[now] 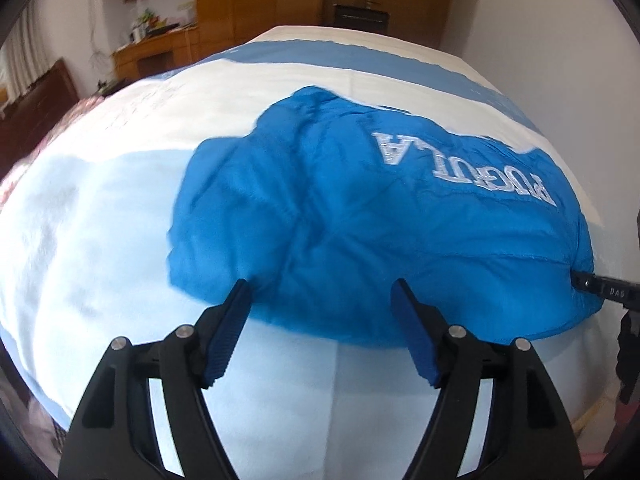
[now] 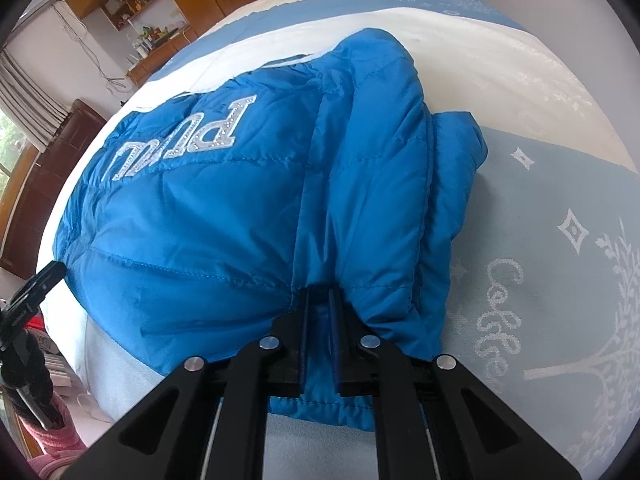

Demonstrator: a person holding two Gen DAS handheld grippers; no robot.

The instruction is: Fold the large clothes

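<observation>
Right tool (image 2: 319, 320) down-tilted, clamping jacket (image 2: 240, 208)

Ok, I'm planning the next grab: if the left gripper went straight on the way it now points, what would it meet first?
Most likely the near edge of the blue jacket. The left gripper is open with nothing between its pads, its tips level with that hem above the bedspread. Depth is hard to judge, so it could touch the bedspread first.
</observation>
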